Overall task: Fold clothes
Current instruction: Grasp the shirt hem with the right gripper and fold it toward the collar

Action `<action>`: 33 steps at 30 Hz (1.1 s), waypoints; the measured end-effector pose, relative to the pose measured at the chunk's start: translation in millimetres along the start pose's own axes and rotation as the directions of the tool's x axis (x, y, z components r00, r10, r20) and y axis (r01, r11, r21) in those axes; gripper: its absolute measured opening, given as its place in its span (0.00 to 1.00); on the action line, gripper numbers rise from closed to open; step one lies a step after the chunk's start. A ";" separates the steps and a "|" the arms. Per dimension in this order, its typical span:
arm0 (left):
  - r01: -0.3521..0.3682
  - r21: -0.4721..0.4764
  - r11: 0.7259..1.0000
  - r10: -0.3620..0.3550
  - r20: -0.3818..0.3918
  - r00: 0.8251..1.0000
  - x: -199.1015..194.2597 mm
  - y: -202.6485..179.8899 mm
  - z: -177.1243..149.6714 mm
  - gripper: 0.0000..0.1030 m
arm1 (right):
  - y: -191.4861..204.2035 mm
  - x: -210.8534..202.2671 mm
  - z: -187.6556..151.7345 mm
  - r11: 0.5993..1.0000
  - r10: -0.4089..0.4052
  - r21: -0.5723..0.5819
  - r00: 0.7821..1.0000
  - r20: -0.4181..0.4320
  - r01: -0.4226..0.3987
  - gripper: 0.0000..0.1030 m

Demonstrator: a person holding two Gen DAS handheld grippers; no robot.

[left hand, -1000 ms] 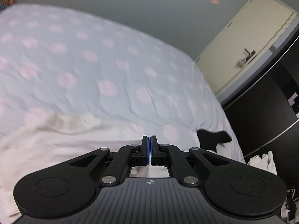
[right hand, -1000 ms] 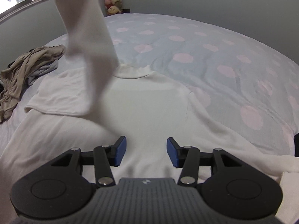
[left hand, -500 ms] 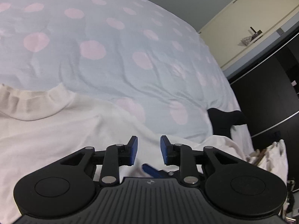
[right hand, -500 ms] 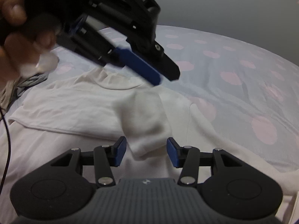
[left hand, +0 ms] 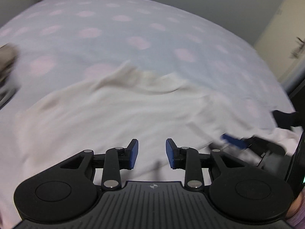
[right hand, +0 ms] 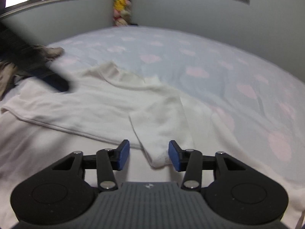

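Observation:
A white long-sleeved shirt [right hand: 91, 112] lies spread on the bed, collar [left hand: 152, 80] toward the far side. One sleeve [right hand: 158, 118] is folded back over the chest. Its cuff [right hand: 159, 158] rests between the jaws of my right gripper [right hand: 148, 158]; they are closing, and the left pad still stands clear of the cloth. My left gripper [left hand: 152, 153] hovers over the shirt's body [left hand: 124, 118], its jaws opening with nothing between them. It shows as a dark blur [right hand: 57, 82] at the left of the right wrist view.
The bed [right hand: 209, 57] has a pale blue cover with pink spots. A crumpled beige garment [right hand: 11, 70] lies at its left edge and a black item [left hand: 286, 116] at its right edge. Plush toys [right hand: 122, 3] sit in the far corner. A cream door [left hand: 286, 38] stands on the right.
The left gripper, shut a second ago with the sleeve hanging from it, has opened and swung away left. The sleeve now lies across the shirt. The right gripper sank and its jaws narrowed.

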State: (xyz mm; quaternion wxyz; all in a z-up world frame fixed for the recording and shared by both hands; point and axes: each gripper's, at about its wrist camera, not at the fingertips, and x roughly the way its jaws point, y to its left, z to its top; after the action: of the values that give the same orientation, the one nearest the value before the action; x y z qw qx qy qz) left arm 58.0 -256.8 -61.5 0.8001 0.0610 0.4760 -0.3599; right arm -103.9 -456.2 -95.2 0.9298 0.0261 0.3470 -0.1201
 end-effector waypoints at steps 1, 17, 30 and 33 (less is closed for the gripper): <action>-0.024 -0.020 1.000 0.025 0.014 1.000 -6.8 6.5 -12.2 0.28 | -2.7 -0.4 -1.4 1.000 -0.003 0.010 1.000 0.001 0.003 0.37; -0.147 -0.077 0.986 0.154 0.111 0.982 -79.5 76.8 -66.9 0.39 | -15.8 -34.9 32.7 0.975 -0.175 0.128 0.983 -0.058 0.181 0.08; -0.143 -0.149 0.978 0.158 0.091 0.983 -87.4 132.0 -86.2 0.39 | -68.4 -12.4 40.0 0.849 -0.391 0.250 0.872 -0.295 0.465 0.08; -0.123 -0.200 0.972 0.147 0.109 0.983 -94.0 145.2 -92.6 0.39 | -67.4 -16.8 38.7 0.841 -0.401 0.255 0.867 -0.295 0.476 0.08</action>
State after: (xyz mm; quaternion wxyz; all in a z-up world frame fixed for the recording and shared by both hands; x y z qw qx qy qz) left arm 56.5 -60.8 -71.3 0.8527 -0.0065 0.4531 -0.2600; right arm -107.7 -523.2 -52.5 0.8135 0.1094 0.4249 -0.3817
